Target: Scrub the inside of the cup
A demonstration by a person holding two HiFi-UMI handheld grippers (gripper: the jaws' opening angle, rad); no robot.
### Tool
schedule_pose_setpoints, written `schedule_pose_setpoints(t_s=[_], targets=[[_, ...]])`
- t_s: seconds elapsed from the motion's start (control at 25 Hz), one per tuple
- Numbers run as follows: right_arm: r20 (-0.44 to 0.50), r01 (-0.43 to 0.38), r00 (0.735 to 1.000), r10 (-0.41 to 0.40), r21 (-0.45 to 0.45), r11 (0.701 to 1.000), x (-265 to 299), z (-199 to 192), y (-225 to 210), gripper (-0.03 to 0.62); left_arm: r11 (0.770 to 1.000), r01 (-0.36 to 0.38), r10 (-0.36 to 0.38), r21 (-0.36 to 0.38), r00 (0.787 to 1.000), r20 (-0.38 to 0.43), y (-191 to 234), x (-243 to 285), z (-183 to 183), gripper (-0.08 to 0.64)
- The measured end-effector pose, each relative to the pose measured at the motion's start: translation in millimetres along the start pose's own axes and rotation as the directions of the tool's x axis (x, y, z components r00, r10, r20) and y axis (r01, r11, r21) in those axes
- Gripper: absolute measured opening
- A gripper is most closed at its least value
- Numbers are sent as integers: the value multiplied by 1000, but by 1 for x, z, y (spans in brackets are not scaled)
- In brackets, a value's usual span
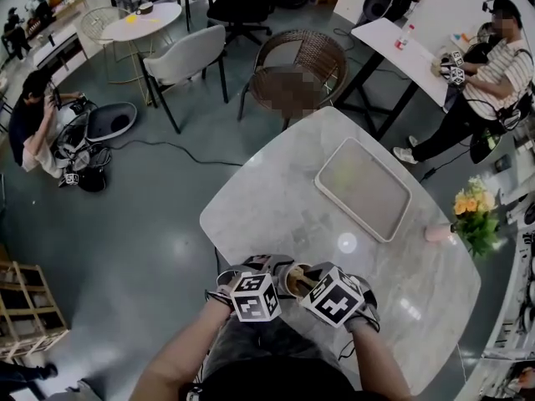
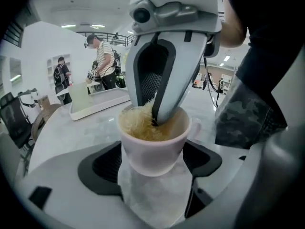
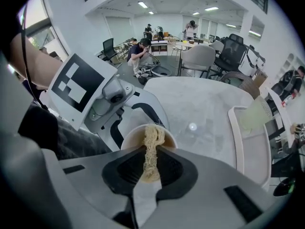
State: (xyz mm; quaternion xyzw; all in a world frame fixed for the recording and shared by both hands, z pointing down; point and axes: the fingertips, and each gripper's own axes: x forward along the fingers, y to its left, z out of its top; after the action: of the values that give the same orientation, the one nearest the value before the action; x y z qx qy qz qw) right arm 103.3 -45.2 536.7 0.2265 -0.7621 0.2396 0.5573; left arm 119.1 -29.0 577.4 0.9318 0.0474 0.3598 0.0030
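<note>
Left gripper view: a pale, round ceramic cup [image 2: 153,149] is seen standing on the white marble table [image 2: 71,132], between the wide-spread jaws of the left gripper [image 2: 155,175]. Inside the cup, a straw-coloured fibrous scrubber [image 3: 151,140] is pinched by the right gripper [image 3: 148,166]. Beyond the cup, a cream rectangular tray [image 1: 332,158] is set.

Tray [image 1: 362,189] on marble table [image 1: 267,207]
</note>
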Motion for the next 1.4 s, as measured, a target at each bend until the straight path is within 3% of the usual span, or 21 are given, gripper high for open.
schedule_pose_setpoints(t_s=[0.12, 0.24, 0.4, 0.6, 0.76, 0.84, 1.12, 1.4], targets=[[-27, 0, 1000, 0, -36, 999, 6, -2, 4, 61, 1000, -17, 17, 5, 1000, -6, -1, 6, 0, 394], [-34, -28, 999, 26, -55, 998, 12, -2, 10, 61, 996, -88, 88, -1, 996, -5, 1, 1, 2, 394], [73, -93, 993, 91, 28, 995, 6, 7, 6, 60, 971, -227, 228, -68, 974, 4, 12, -5, -2, 394], [248, -166, 959, 137, 101, 981, -17, 35, -1, 60, 893, -410, 410, -184, 911, -42, 33, -21, -14, 393], [283, -180, 948, 147, 93, 979, -28, 46, 3, 60, 823, -494, 492, -279, 867, -82, 34, -30, -21, 393], [279, -171, 950, 140, 93, 981, -29, 44, 3, 61, 802, -520, 514, -293, 851, -106, 32, -31, -22, 393], [200, -71, 978, 57, 63, 996, -27, 29, -3, 60, 791, -535, 512, -295, 844, -159, 14, -30, -18, 393], [119, -4, 993, 9, -46, 999, -22, 22, 1, 61, 790, -505, 484, -349, 862, -151, -4, -28, -10, 393]])
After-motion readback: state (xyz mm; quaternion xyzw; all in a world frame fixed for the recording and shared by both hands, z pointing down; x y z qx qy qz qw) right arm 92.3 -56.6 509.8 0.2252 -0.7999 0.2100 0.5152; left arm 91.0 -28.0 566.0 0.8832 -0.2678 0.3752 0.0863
